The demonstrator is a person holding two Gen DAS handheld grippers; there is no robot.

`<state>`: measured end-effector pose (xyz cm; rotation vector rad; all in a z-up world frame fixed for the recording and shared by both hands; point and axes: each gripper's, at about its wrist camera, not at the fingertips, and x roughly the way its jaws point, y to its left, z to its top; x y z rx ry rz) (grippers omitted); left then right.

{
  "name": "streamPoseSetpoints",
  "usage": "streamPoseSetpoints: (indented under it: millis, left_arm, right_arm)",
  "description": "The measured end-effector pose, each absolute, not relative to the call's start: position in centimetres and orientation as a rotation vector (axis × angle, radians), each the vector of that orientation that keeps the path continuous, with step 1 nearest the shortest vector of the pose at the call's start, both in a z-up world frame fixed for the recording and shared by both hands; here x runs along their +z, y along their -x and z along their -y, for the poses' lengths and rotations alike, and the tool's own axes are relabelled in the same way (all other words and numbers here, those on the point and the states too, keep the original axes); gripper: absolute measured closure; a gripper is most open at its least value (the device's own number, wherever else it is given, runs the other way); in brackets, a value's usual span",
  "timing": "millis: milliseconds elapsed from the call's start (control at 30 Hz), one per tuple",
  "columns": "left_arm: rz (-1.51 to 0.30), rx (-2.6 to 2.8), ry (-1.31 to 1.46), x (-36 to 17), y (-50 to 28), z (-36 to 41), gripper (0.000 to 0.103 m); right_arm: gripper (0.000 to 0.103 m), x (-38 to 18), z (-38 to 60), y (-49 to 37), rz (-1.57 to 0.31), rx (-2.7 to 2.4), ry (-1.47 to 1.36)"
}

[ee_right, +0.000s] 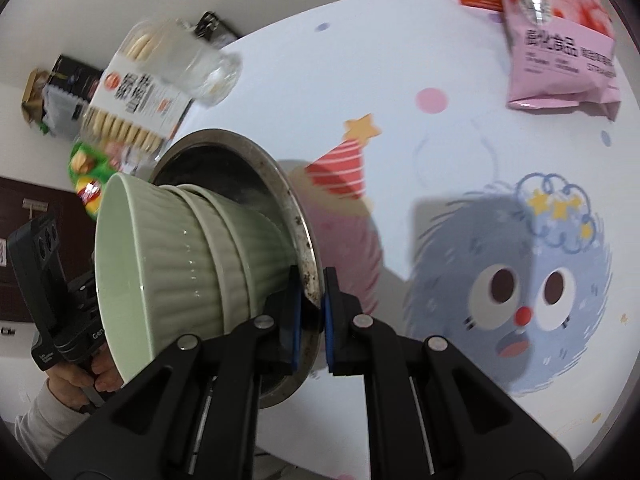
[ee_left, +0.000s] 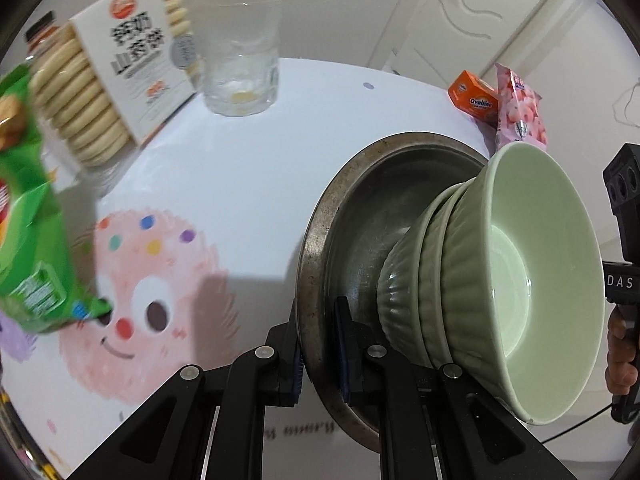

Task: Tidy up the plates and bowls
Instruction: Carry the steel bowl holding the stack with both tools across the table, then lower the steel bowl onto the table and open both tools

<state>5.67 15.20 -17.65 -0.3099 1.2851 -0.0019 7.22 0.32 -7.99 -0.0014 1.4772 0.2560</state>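
A round metal plate (ee_left: 340, 208) carries a nested stack of pale green ribbed bowls (ee_left: 460, 264). My left gripper (ee_left: 320, 344) is shut on the plate's rim, one blue pad on each side. My right gripper (ee_right: 310, 312) is shut on the opposite rim of the same metal plate (ee_right: 292, 208), with the green bowls (ee_right: 180, 248) just to its left. The views are tilted and the plate appears held above the table. Each view shows the other gripper's handle beyond the bowls.
The white tablecloth (ee_left: 240, 184) has cartoon prints. A clear glass (ee_left: 240, 60), a biscuit box (ee_left: 120, 80) and a green snack bag (ee_left: 28, 220) stand on one side. An orange Ovaltine box (ee_left: 474, 98) and a pink snack bag (ee_right: 560, 40) stand on the other.
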Motion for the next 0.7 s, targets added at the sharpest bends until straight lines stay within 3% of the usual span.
streamPoseSetpoints:
  millis: [367,467,500,567,633,700]
  left_arm:
    - [-1.313,-0.001,0.316,-20.1,-6.6,-14.0,0.09]
    - [-1.315,0.028,0.266,-19.4,-6.5,-13.5,0.086]
    - [-1.323,0.043,0.244,-19.1,-6.4,-13.4,0.078]
    - [-1.334,0.08,0.238,-18.6,-6.0,-13.9,0.06]
    - [-1.324,0.115,0.254,-17.7,-5.0,-14.8,0.017]
    - [-1.267,0.129,0.291,-16.0,-3.7,-15.8,0.0]
  right_arm:
    - [0.091,-9.7,1.2,-7.7,-1.476,0.202,-0.032]
    - [0.09,-9.6,1.2,-7.7,-1.478,0.181,-0.053]
    - [0.086,-9.3,1.3,-7.6,-1.46,0.17,-0.056]
    - [0.067,-7.9,2.2,-7.2,-1.395,0.123,-0.066]
    - [0.005,-6.2,3.1,-6.7,-1.336,0.075,-0.091]
    - [0.0,-4.0,3.8,-5.9,-1.252,0.059,-0.127]
